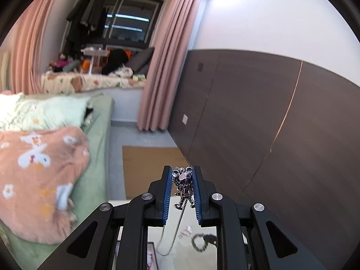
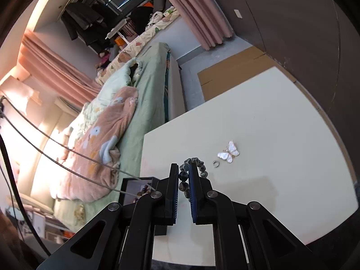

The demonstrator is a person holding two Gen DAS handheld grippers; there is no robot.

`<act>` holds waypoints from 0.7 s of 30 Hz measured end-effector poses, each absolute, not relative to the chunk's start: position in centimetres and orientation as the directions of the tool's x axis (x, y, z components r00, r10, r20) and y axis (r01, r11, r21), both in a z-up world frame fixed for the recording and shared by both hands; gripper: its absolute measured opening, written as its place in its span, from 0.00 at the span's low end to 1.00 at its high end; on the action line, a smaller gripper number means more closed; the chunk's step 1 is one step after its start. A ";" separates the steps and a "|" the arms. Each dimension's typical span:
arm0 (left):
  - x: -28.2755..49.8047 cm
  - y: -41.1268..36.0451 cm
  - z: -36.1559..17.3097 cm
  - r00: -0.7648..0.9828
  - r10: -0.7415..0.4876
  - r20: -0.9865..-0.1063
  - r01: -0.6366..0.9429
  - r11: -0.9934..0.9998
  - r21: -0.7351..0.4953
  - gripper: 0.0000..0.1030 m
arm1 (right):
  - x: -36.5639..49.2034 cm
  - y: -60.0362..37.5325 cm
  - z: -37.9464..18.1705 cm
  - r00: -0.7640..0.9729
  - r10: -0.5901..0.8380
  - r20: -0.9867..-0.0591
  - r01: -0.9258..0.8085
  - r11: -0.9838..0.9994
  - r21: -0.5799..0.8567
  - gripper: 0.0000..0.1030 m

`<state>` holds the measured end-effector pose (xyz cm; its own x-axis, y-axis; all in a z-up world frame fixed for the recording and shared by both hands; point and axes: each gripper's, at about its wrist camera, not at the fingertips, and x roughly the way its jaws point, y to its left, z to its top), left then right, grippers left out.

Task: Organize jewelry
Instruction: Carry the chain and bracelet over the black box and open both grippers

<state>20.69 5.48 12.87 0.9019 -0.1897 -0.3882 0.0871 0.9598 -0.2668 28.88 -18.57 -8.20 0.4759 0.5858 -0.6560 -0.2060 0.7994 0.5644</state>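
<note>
My left gripper (image 1: 181, 172) is shut on a silver mouse-shaped pendant (image 1: 184, 185), held high above the table; its chain (image 1: 173, 236) hangs down in a loop. The chain also crosses the right wrist view (image 2: 67, 150) toward a black jewelry box (image 2: 137, 190). My right gripper (image 2: 182, 168) is shut on a dark bead bracelet (image 2: 193, 164) on the cream table (image 2: 270, 123). A white butterfly brooch (image 2: 229, 151) and a small silver ring (image 2: 215, 163) lie just right of the bracelet. The bracelet (image 1: 199, 243) shows below in the left wrist view.
A bed with a green sheet and pink quilt (image 2: 105, 139) lies left of the table. A dark panelled wall (image 1: 270, 123) stands on the right. Cardboard (image 1: 148, 166) lies on the floor beyond the table. Pink curtains (image 1: 166, 63) hang at the far end.
</note>
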 end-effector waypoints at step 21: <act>20.2 8.0 13.1 0.911 -0.150 -0.384 0.038 0.958 -0.283 0.18 | 28.2 -17.7 -8.4 0.472 0.608 -0.638 -0.256 0.787 0.561 0.10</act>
<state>20.19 7.98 13.13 0.9110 -0.1499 -0.3843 0.0384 0.9585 -0.2826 28.24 -17.68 -8.37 0.4723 0.6079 -0.6382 -0.2562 0.7875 0.5606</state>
